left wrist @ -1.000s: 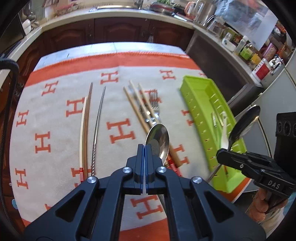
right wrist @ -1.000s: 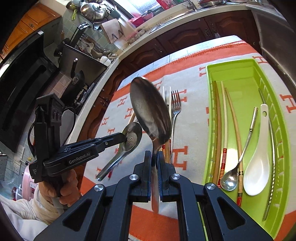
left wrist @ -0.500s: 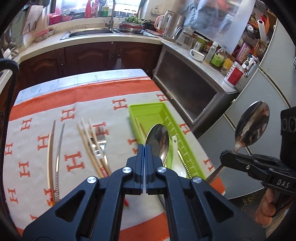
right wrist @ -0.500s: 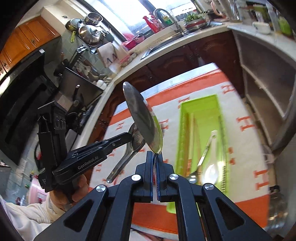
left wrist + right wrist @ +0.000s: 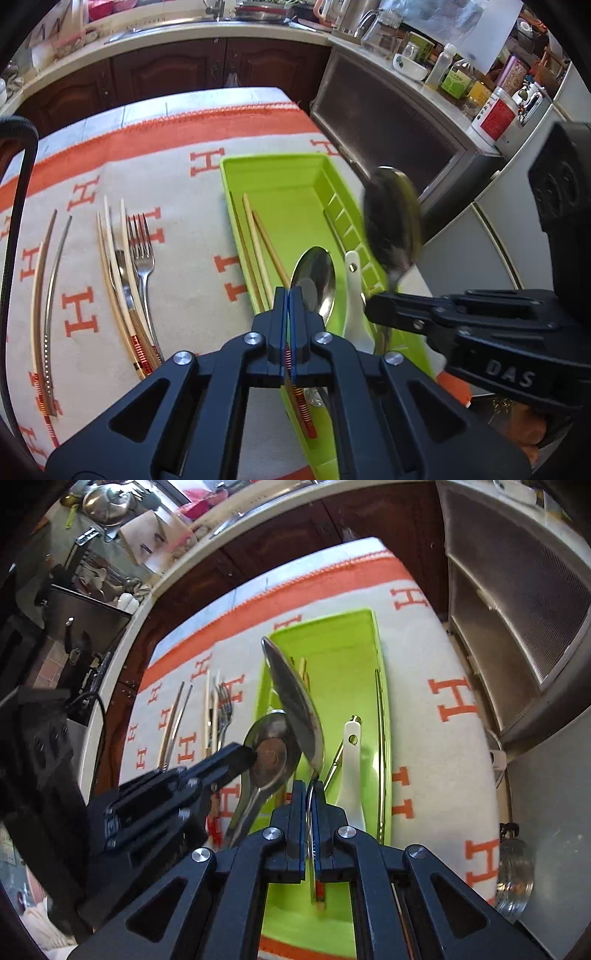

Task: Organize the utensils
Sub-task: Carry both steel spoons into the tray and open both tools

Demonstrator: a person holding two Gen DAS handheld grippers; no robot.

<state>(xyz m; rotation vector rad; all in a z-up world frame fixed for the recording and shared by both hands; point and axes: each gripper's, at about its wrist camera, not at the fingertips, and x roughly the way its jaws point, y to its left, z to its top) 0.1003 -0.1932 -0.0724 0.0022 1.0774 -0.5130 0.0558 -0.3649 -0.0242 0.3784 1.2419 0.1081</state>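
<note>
My left gripper (image 5: 288, 295) is shut on a steel spoon (image 5: 314, 282), its bowl held over the green tray (image 5: 280, 173). My right gripper (image 5: 309, 788) is shut on a second steel spoon (image 5: 295, 698), bowl up, also above the tray (image 5: 369, 627). The right gripper (image 5: 373, 306) and its blurred spoon (image 5: 393, 218) show in the left wrist view; the left gripper (image 5: 251, 755) and its spoon (image 5: 269, 753) show in the right wrist view. The tray holds chopsticks (image 5: 258, 236), a white ceramic spoon (image 5: 351, 768) and a metal chopstick (image 5: 380, 738).
On the orange-and-cream cloth (image 5: 177, 184) left of the tray lie forks (image 5: 142, 251), wooden chopsticks (image 5: 110, 258) and a metal and wooden chopstick pair (image 5: 48, 266). A counter with jars (image 5: 461, 85) and a metal cabinet (image 5: 517, 609) stand to the right.
Both grippers have moved with their spoons from over the cloth to over the green tray and come lower and closer together. The right spoon has tilted.
</note>
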